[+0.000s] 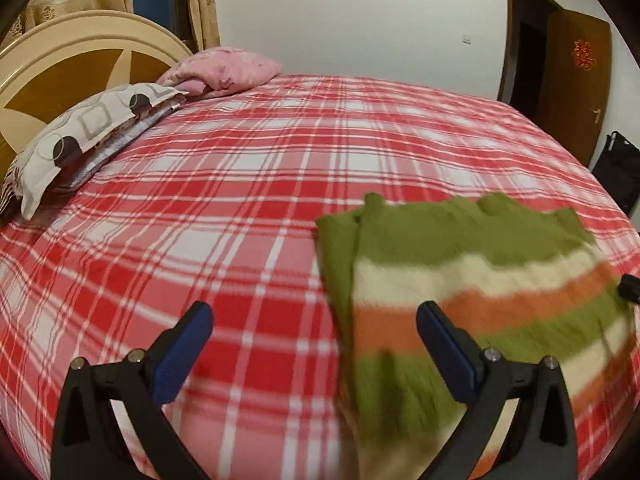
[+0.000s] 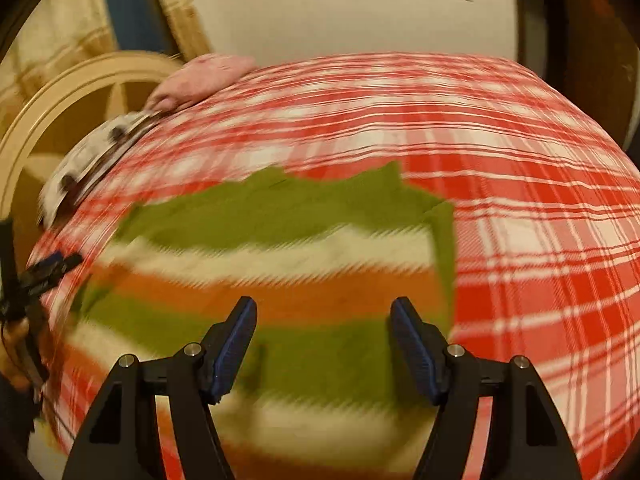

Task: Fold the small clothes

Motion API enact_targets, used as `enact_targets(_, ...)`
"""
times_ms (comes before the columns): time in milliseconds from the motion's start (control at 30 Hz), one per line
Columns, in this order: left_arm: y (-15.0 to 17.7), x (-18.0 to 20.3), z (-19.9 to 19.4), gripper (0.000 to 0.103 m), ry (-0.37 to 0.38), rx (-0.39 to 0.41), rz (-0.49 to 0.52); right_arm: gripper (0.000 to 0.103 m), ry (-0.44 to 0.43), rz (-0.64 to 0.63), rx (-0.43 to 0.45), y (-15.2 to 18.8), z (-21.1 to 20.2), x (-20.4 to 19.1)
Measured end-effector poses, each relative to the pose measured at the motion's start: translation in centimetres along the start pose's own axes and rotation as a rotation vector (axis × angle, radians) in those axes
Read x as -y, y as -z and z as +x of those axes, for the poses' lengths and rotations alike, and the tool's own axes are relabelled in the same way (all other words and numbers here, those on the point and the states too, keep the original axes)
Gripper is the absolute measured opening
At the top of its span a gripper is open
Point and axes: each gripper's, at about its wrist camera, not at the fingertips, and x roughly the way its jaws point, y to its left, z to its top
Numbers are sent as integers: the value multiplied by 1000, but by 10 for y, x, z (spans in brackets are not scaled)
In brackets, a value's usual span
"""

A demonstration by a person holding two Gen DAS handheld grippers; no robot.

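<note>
A small knitted garment (image 1: 472, 280) with green, cream and orange stripes lies flat on the red-and-white plaid bed (image 1: 240, 200). In the left wrist view it is at the right. My left gripper (image 1: 314, 320) is open and empty above the garment's left edge, with its right finger (image 1: 448, 356) over the cloth. In the right wrist view the garment (image 2: 280, 248) fills the middle, blurred. My right gripper (image 2: 324, 320) is open and empty over its near green stripe. The left gripper (image 2: 48, 268) shows at the left edge there.
Patterned pillows (image 1: 80, 132) and a pink pillow (image 1: 224, 70) lie by the cream headboard (image 1: 60, 60) at the far left. A brown door (image 1: 576, 80) and a black bag (image 1: 620, 168) are at the right. Plaid bedding (image 2: 540, 220) extends right of the garment.
</note>
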Motion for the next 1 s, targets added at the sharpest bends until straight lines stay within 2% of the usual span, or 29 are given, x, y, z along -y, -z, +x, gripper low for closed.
enact_targets(100,18,7,-6,103,24,-28,20,70,-7,-62,-5,26,-11,-25)
enact_targets(167,29,11,-4,103,14,-48,37,70,-28,-68,-24,40,-12,-32)
enact_targets(333,51,16,2,103,25,-106,43,71,-14,-19,-77,65,-1,-28)
enact_targets(367,54,16,5,103,29,-122,41,71,-14,-27,-60,68,-2,-27)
enact_targets(567,53,11,-10,103,33,-93,36,70,61,-78,-53,69,-12,-41)
enact_targets(733,55,-22,-24,103,13,-57,-11,70,43,-273,15,69,-27,-100)
enact_targets(833,59,-48,-27,103,-25,-46,-55,70,21,-371,30,73,-26,-135)
enact_targets(1000,67,-93,-19,103,-45,-71,-169,70,5,-543,47,86,-16,-200)
